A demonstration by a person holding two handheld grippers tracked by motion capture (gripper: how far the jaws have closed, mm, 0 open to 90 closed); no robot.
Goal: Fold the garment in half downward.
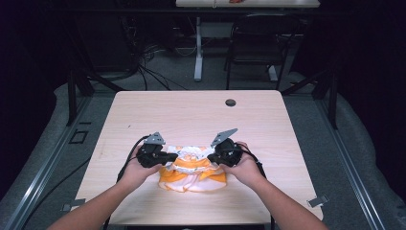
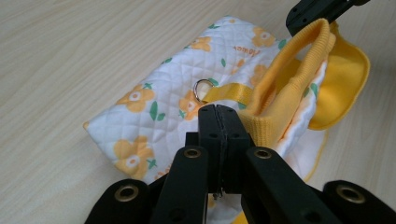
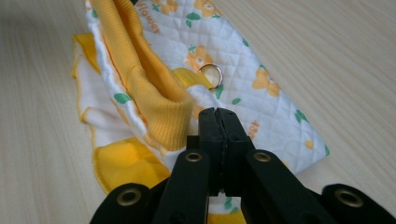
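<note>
The fingers of the left gripper are pressed together on the quilted edge of the small floral garment, just beside its yellow ribbed band; the right gripper is clenched on the opposite edge in the same way, near the metal ring. The garment lies between the two, its long axis running from one gripper to the other, so both hands are equally near. It sits on the table in the near middle. There is open wood on every side, most of it beyond, little toward the near edge.
</note>
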